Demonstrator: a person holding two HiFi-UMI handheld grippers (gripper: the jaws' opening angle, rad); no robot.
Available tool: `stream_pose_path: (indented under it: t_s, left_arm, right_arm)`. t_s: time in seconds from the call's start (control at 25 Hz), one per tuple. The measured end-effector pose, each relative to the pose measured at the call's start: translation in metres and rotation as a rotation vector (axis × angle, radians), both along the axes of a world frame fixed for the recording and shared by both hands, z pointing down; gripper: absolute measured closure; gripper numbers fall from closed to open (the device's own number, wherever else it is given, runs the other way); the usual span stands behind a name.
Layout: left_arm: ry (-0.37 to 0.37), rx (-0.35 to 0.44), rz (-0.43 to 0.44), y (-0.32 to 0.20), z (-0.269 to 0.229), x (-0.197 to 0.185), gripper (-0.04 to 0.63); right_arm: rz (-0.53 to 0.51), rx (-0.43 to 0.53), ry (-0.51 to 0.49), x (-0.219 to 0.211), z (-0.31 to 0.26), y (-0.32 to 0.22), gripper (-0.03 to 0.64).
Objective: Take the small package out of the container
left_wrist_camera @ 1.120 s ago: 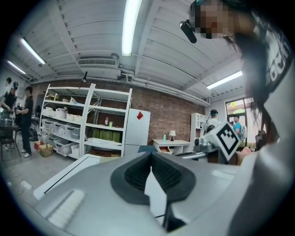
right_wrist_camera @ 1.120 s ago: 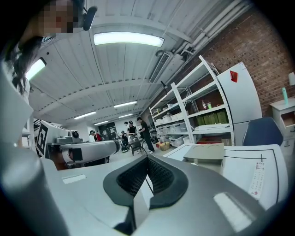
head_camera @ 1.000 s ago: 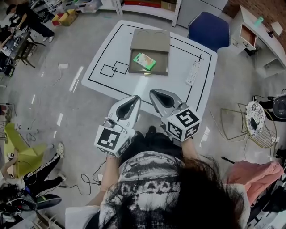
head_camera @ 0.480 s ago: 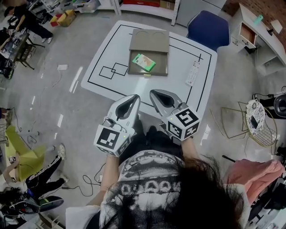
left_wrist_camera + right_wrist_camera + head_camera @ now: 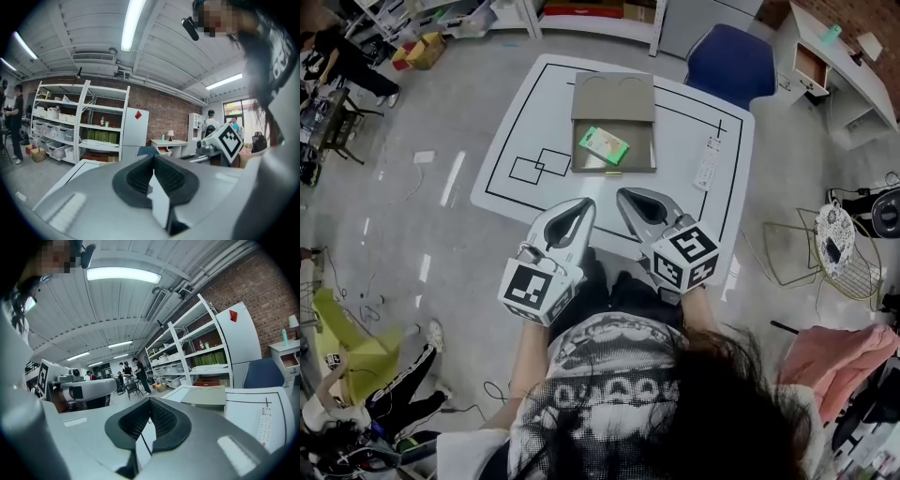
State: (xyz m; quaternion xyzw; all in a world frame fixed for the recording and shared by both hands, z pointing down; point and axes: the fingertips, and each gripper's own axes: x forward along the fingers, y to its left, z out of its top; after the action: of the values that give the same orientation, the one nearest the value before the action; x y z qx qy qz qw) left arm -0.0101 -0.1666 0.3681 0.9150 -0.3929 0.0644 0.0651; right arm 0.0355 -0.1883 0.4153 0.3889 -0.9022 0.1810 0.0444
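Grey left tongs and right tongs are both pressed together and empty, well short of the green small package lying in the open container on the surface. Spread one pair before reaching in.

Left gripper, right gripper — both closed, empty

The left hand-held gripper and the right hand-held gripper now reach just over the near edge of the white surface, nearer than before to the container and its small package, which sit lower in the head view.
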Motion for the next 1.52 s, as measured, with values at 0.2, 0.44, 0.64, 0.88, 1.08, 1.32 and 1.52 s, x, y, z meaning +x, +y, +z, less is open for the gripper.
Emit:
stream_pose_path:
  t_s: [0.2, 0.44, 0.64, 0.88, 1.08, 1.32, 1.52]
  left_arm:
    - [0.002, -0.008, 0.026, -0.024, 0.003, -0.015, 0.595]
    - [0.007, -0.019, 0.045, -0.049, 0.008, -0.034, 0.595]
    - [0.013, -0.024, 0.044, -0.063, 0.009, -0.048, 0.595]
    - [0.024, -0.021, 0.042, -0.077, 0.009, -0.063, 0.595]
    - [0.026, -0.024, 0.037, -0.084, 0.011, -0.073, 0.595]
    - [0.029, -0.032, 0.016, -0.090, 0.013, -0.091, 0.595]
    - [0.028, -0.037, -0.001, -0.096, 0.016, -0.102, 0.595]
  right_arm:
    - [0.022, -0.009, 0.019, -0.013, 0.004, -0.023, 0.620]
    - [0.042, -0.031, 0.055, -0.022, 0.020, -0.053, 0.618]
    - [0.010, -0.037, 0.131, -0.028, 0.040, -0.082, 0.600]
    - [-0.045, -0.078, 0.264, -0.030, 0.086, -0.121, 0.501]
    - [-0.108, -0.138, 0.367, -0.031, 0.131, -0.148, 0.457]
    - [-0.165, -0.194, 0.464, -0.038, 0.170, -0.178, 0.383]
    - [-0.211, -0.254, 0.536, -0.044, 0.199, -0.197, 0.313]
